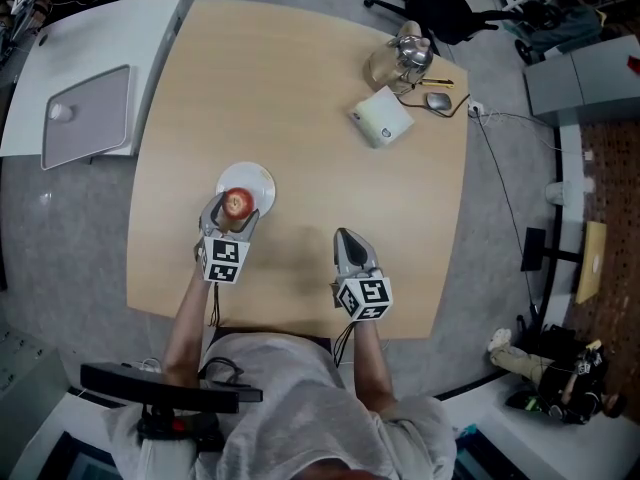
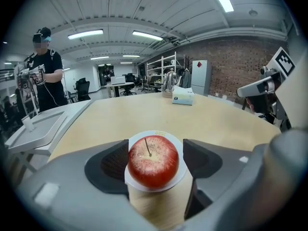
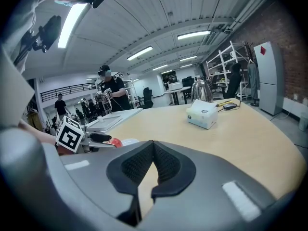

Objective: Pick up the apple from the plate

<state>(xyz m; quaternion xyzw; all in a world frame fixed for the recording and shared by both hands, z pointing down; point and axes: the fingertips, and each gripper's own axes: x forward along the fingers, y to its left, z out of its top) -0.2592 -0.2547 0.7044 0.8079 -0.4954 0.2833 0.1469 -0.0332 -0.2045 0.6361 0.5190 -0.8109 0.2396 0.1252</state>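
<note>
1. On the white plate (image 2: 179, 143), the apple (image 2: 153, 161) could be pinched off-centre when the jaws close (its round, smooth skin would likely let it squirt forward). The jaw edges might also catch the plate's rim and drag it across the table (image 1: 320, 118).
2. The left gripper (image 1: 233, 214) is spread wide, and the apple sits upright between its pads with neither pad visibly pressing it.
3. The right gripper (image 1: 350, 243) is well apart to the side, jaws pressed together on nothing.

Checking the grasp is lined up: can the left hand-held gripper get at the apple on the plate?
Likely yes: the left hand-held gripper has its jaws apart on either side of the apple on the plate, nothing in between.
</note>
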